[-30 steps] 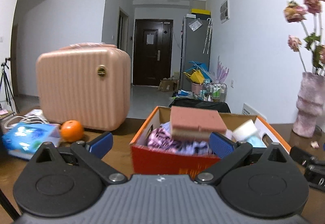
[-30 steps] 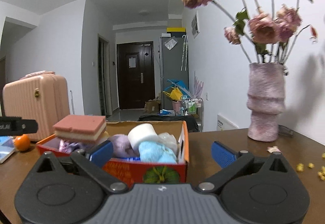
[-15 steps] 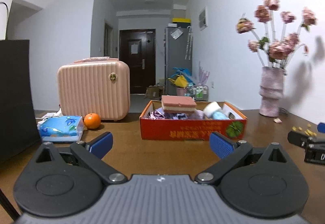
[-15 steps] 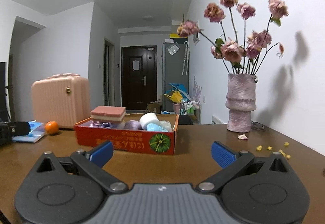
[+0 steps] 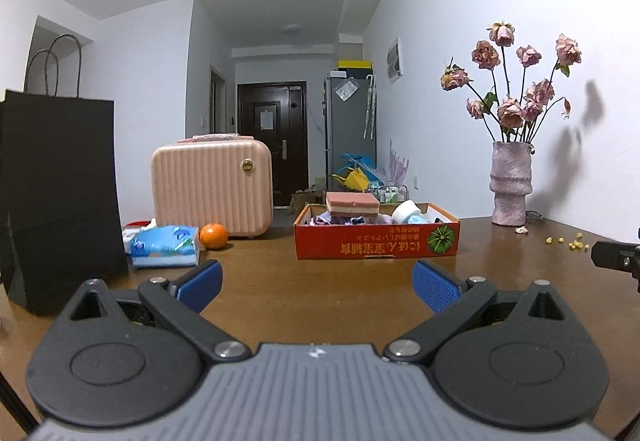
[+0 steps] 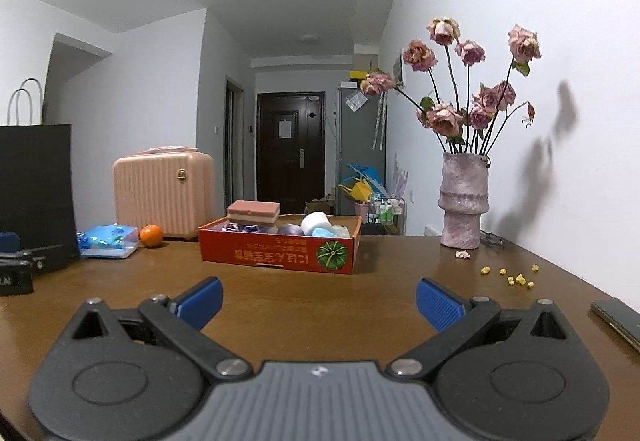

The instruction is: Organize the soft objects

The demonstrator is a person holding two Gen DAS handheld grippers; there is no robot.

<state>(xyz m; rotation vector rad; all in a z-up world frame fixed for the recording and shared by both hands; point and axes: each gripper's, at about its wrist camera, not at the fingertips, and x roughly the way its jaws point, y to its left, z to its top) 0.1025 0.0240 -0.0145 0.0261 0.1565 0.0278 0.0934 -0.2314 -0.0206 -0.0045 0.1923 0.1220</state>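
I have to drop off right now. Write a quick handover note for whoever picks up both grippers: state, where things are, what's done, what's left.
Left gripper: open, empty, above the table, short of the box.
Right gripper: open, empty, likewise.
Red cardboard box: mid-table, holding the pink sponge on top, patterned cloth, a white roll and light blue item.
Done: soft items visible are all in the box.
Left: possibly nothing; check the tissue pack by the orange.

Dim indoor light, fisheye-warped edges
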